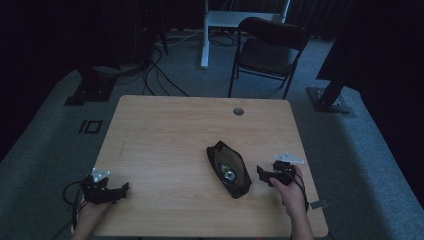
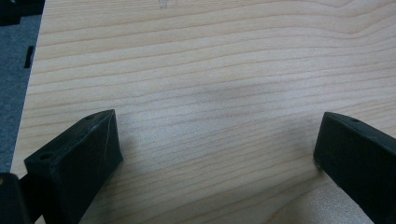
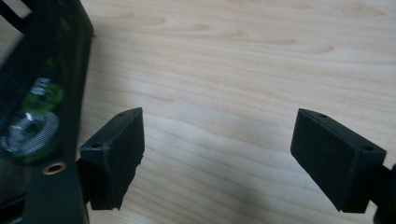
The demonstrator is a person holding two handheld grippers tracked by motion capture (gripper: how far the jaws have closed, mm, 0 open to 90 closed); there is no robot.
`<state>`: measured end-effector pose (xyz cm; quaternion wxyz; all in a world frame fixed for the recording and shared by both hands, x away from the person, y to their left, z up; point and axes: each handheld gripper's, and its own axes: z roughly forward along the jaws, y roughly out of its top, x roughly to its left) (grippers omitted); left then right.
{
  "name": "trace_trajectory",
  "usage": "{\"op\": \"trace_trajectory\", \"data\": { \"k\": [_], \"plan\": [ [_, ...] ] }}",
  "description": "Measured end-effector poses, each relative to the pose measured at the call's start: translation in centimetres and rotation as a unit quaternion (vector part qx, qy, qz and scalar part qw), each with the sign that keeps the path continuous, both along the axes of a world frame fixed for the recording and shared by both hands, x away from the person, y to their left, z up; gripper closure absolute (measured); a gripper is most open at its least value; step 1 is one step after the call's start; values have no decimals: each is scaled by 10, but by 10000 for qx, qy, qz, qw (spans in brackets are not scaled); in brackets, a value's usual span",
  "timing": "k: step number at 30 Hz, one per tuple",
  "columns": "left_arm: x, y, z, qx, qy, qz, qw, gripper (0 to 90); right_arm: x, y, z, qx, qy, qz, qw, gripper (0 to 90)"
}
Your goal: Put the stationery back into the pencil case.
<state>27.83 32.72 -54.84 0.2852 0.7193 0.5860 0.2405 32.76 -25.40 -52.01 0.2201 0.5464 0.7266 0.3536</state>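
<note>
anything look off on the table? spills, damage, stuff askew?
Nothing stands out. The black mesh pouch lies flat but diagonal to the table edges, with round metal and green parts visible through the mesh and nothing spilled. Both the left gripper and right gripper are open and hold nothing.

Setting: dim lab or recording studio. Evidence: lone wooden worktop point(image 1: 165, 145) on grey carpet point(image 1: 45, 145); black curtains point(image 1: 45, 35); stand bases point(image 1: 90, 92); loose floor cables point(image 1: 155, 75); folding chair point(image 1: 267, 50); white desk frame point(image 1: 207, 30).
</note>
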Motion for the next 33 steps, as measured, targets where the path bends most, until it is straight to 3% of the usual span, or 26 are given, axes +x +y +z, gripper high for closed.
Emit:
{"op": "trace_trajectory", "data": {
  "k": [21, 27, 29, 33],
  "plan": [
    [0, 0, 0, 3, 1, -3, 10000, 8, -16, -23, -27, -120, 310, -411, 9986, 164],
    [0, 0, 0, 3, 1, -2, 10000, 8, -22, -29, -29, -196, 288, -593, 9976, 164],
    [0, 0, 0, 3, 1, -1, 10000, 8, -25, -31, -31, -335, 208, -655, 9971, 163],
    [0, 0, 0, 4, 1, -2, 10000, 8, -28, -30, -33, -314, 107, -703, 9970, 153]
  ]
}}
